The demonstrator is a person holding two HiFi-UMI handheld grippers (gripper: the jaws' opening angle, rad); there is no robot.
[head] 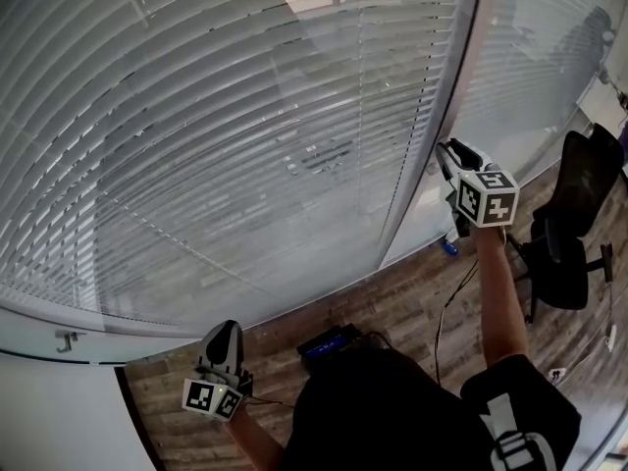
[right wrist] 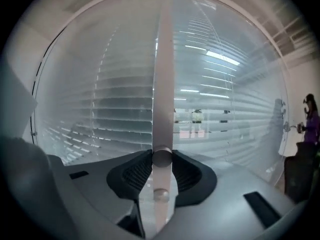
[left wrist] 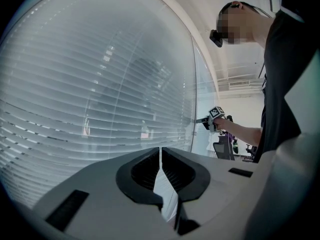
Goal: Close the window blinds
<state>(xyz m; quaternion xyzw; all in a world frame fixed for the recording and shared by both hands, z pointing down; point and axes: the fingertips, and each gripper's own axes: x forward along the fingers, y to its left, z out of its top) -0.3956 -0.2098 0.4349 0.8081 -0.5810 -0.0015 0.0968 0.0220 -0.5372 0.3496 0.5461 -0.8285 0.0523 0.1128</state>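
1. Gripping the rod (right wrist: 162,84) with the right tool (right wrist: 161,156), beside the lowered blinds (head: 196,116), probably to twist the slats (head: 147,219) shut.
2. Holding the left tool (left wrist: 160,154) low, pressed together, empty, since not needed.

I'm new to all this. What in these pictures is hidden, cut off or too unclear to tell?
- Top of the wand: cut off by the upper edge of the right gripper view, so where it joins the blinds is unseen.
- Outdoors behind the blinds: in the head view, slats and glare blur it.
- A small blue thing on the floor: in the head view, too small to name.
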